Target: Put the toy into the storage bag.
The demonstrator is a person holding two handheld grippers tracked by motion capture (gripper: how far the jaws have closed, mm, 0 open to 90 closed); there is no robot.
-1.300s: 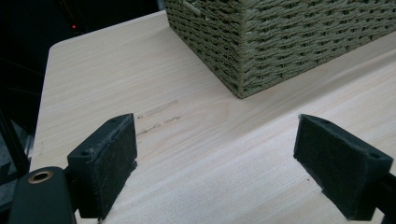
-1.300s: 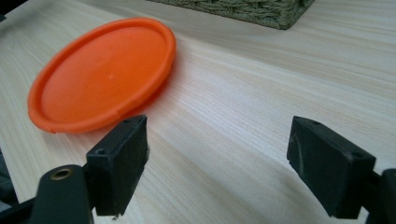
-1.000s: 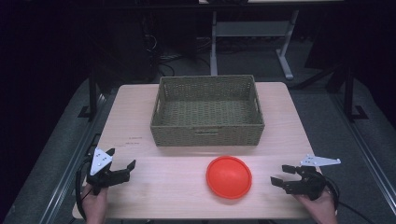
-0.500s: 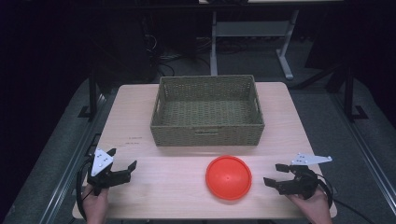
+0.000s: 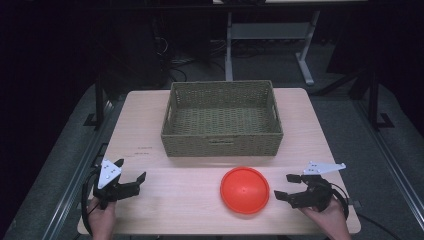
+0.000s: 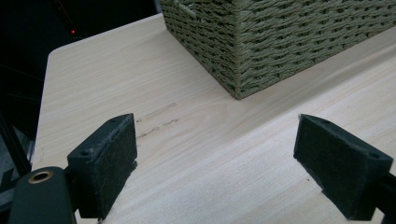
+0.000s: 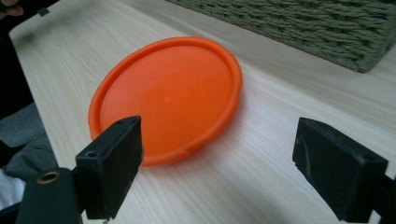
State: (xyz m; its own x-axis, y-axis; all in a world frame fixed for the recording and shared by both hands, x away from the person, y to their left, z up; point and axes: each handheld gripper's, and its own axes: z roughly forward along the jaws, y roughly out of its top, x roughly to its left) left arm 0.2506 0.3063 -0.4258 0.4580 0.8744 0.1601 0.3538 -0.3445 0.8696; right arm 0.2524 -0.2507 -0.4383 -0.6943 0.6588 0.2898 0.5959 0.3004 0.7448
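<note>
An orange disc (image 5: pixel 245 190) lies upside down on the wooden table (image 5: pixel 175 200), near the front edge and right of centre. My right gripper (image 5: pixel 283 185) is open just to the right of it, jaws pointing at the disc's rim. In the right gripper view the orange disc (image 7: pixel 173 88) lies ahead of the open right gripper (image 7: pixel 217 158), whose left jaw overlaps the disc's near edge. My left gripper (image 5: pixel 131 169) rests open at the front left of the table. Bare wood lies between the jaws of the left gripper (image 6: pixel 215 154) in its own view.
A green woven basket (image 5: pixel 222 120) stands empty at the back middle of the table. Its corner (image 6: pixel 280 42) rises ahead of the left gripper, and its wall (image 7: pixel 327 28) runs behind the disc. Dark floor and table legs surround the table.
My right gripper has moved left, closer to the orange disc. The left gripper has stayed where it was.
</note>
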